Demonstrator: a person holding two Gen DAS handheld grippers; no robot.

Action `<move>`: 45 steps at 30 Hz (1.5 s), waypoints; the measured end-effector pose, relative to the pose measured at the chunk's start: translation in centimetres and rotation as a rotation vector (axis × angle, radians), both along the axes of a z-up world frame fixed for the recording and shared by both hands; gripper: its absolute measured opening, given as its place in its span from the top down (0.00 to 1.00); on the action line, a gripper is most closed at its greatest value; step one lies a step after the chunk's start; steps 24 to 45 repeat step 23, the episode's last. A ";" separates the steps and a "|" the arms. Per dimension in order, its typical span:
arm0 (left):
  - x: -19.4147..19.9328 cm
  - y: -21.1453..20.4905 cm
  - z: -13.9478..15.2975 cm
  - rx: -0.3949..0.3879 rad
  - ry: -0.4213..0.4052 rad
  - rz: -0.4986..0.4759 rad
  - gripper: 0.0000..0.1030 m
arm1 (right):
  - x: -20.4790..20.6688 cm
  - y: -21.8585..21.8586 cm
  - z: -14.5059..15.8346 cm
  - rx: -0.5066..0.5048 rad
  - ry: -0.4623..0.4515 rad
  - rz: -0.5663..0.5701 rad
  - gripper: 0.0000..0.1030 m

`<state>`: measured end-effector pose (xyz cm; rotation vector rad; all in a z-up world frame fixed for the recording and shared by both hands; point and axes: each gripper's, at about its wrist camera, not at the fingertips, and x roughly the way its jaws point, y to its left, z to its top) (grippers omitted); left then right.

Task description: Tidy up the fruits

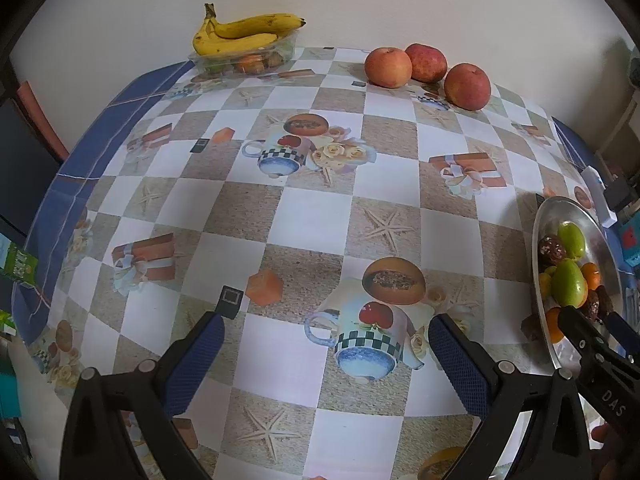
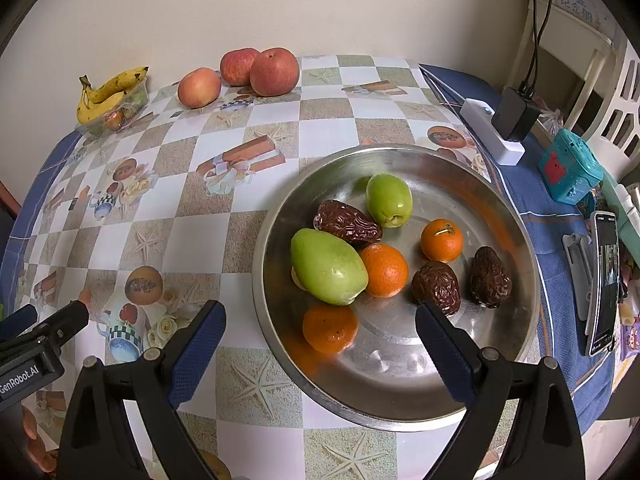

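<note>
A steel bowl (image 2: 460, 184) holds two green fruits (image 2: 328, 266), three small oranges (image 2: 384, 270) and three brown dates (image 2: 346, 222). My right gripper (image 2: 320, 322) hangs open just above the bowl's near rim, by the nearest orange (image 2: 329, 329). My left gripper (image 1: 326, 334) stands open over the bare checked tablecloth, with the bowl (image 1: 600, 236) far right. Three apples (image 1: 388, 67) sit at the back by the wall. Bananas (image 1: 240, 34) lie on a clear plastic tray (image 1: 244, 60) of small fruits at the back left.
A white power strip (image 2: 490, 130) with a black adapter, a teal box (image 2: 570, 164) and a phone (image 2: 602, 280) on a stand lie right of the bowl. A green carton (image 1: 18, 266) sits off the table's left edge. The wall runs close behind the apples.
</note>
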<state>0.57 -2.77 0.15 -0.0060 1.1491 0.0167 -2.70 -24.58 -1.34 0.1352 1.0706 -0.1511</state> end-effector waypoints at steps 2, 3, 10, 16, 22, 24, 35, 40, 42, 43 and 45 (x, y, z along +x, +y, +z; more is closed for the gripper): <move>0.0 0.1 0.0 0.002 -0.002 0.005 0.00 | 0.0 0.0 0.0 -0.001 0.001 0.001 0.07; 0.0 0.2 0.0 0.003 -0.003 0.009 0.00 | 0.0 0.0 -0.1 -0.002 0.002 0.002 0.07; 0.1 0.5 0.1 0.009 -0.005 0.028 0.00 | 0.0 0.0 -0.2 -0.003 0.006 0.006 0.07; -0.3 0.6 0.6 0.055 -0.038 0.046 0.00 | 0.0 -0.1 -0.2 -0.002 0.007 0.007 0.07; -0.2 1.0 1.1 0.069 -0.070 0.056 0.00 | -0.1 -0.5 -0.2 0.002 0.007 -0.004 0.07; -0.2 1.0 1.1 0.065 -0.068 0.055 0.00 | -0.1 -0.5 -0.2 0.003 0.008 -0.005 0.07; -0.2 1.0 1.1 0.065 -0.068 0.055 0.00 | -0.1 -0.5 -0.2 0.003 0.008 -0.005 0.07; -0.2 1.0 1.1 0.065 -0.068 0.055 0.00 | -0.1 -0.5 -0.2 0.003 0.008 -0.005 0.07; -0.2 1.0 1.1 0.065 -0.068 0.055 0.00 | -0.1 -0.5 -0.2 0.003 0.008 -0.005 0.07; -0.2 1.0 1.1 0.065 -0.068 0.055 0.00 | -0.1 -0.5 -0.2 0.003 0.008 -0.005 0.07; -0.2 1.0 1.1 0.065 -0.068 0.055 0.00 | -0.1 -0.5 -0.2 0.003 0.008 -0.005 0.07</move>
